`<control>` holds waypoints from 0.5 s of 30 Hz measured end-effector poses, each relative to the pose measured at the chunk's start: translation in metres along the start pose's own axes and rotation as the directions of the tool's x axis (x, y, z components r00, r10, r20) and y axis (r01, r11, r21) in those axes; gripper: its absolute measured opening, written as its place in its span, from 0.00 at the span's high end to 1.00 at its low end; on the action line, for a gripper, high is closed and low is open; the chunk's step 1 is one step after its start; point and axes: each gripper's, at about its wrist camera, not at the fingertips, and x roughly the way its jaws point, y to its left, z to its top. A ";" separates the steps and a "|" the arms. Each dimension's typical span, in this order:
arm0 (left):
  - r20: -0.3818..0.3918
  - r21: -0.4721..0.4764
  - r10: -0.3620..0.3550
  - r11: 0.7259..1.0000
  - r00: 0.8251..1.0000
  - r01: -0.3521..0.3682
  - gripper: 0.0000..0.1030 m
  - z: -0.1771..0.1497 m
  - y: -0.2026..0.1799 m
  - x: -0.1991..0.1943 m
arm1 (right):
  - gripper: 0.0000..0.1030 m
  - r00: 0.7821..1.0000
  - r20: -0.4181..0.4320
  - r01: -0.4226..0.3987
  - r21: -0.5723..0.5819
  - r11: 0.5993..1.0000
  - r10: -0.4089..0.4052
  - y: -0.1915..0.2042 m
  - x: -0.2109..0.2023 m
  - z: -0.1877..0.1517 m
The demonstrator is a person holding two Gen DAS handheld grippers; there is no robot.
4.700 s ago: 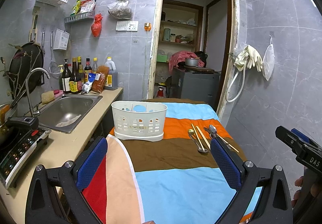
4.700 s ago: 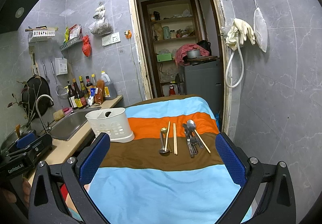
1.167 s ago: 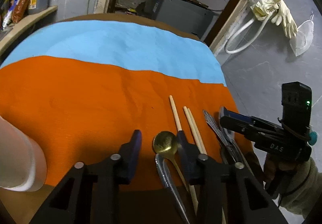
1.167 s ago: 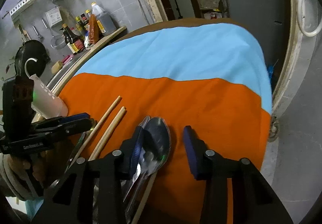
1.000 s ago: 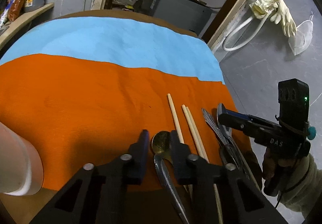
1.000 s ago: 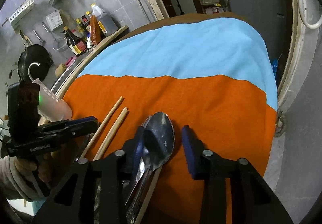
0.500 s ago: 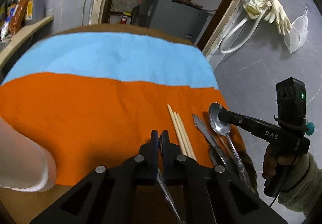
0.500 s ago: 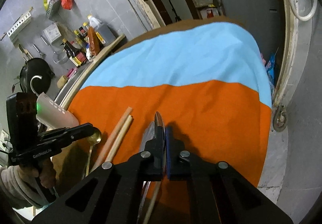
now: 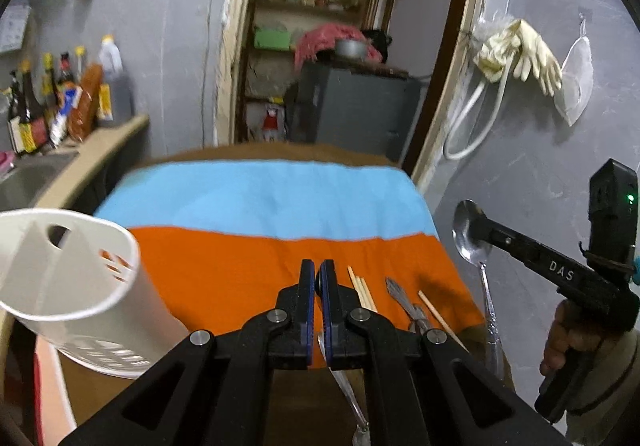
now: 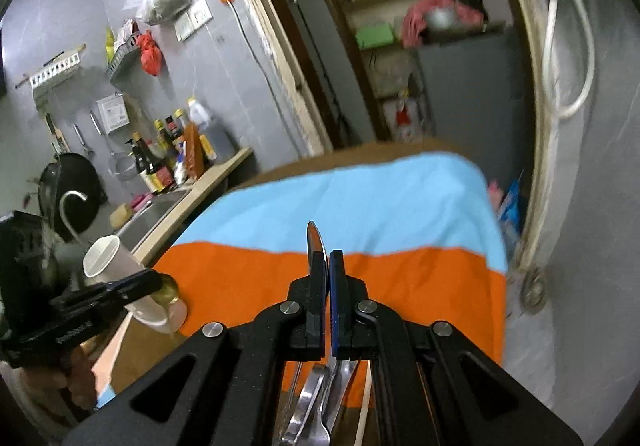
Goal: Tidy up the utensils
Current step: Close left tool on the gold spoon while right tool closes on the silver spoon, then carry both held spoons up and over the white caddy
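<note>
The left gripper (image 9: 317, 278) is closed on a gold spoon (image 10: 169, 289), whose bowl only the right view shows. The right gripper (image 10: 327, 270) clamps a silver spoon (image 9: 470, 232), lifted beside the cloth (image 9: 240, 266). On the cloth lie perhaps three chopsticks (image 9: 360, 288), one fork (image 9: 402, 300) and one white holder (image 9: 68, 278).

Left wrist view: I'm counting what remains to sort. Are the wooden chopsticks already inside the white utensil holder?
No, the wooden chopsticks lie on the orange stripe of the cloth, apart from the white utensil holder.
</note>
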 end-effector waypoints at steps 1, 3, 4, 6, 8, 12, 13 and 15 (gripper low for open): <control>0.015 -0.001 0.002 1.000 1.000 -0.002 0.97 0.002 0.001 -0.005 | 0.98 1.000 0.012 0.013 -0.004 1.000 -0.012 0.004 -0.004 0.003; 0.048 -0.009 0.001 1.000 0.999 -0.001 0.97 0.009 0.005 -0.017 | 0.98 0.998 0.042 0.040 -0.006 0.999 -0.040 0.012 -0.015 0.011; 0.065 -0.015 -0.001 1.000 0.998 0.002 0.97 0.012 0.008 -0.023 | 0.98 0.997 0.061 0.051 -0.005 0.999 -0.050 0.018 -0.022 0.015; 0.106 -0.023 -0.006 1.000 0.994 0.009 0.97 0.021 0.015 -0.038 | 0.98 0.993 0.104 0.060 -0.007 0.998 -0.059 0.031 -0.036 0.025; 0.142 -0.028 -0.012 0.999 0.990 0.016 0.97 0.032 0.023 -0.052 | 0.98 0.988 0.140 0.065 -0.017 0.998 -0.062 0.046 -0.045 0.035; 0.196 -0.028 -0.012 0.999 0.981 0.018 0.97 0.051 0.046 -0.079 | 0.98 0.977 0.207 0.058 -0.020 0.998 -0.053 0.082 -0.057 0.048; 0.205 -0.032 -0.011 0.999 0.979 0.018 0.97 0.055 0.052 -0.086 | 0.98 0.971 0.233 0.049 -0.016 0.999 -0.044 0.095 -0.060 0.053; 0.226 -0.042 -0.006 0.999 0.974 0.016 0.97 0.063 0.068 -0.100 | 0.98 0.962 0.271 0.033 -0.014 0.999 -0.028 0.115 -0.061 0.058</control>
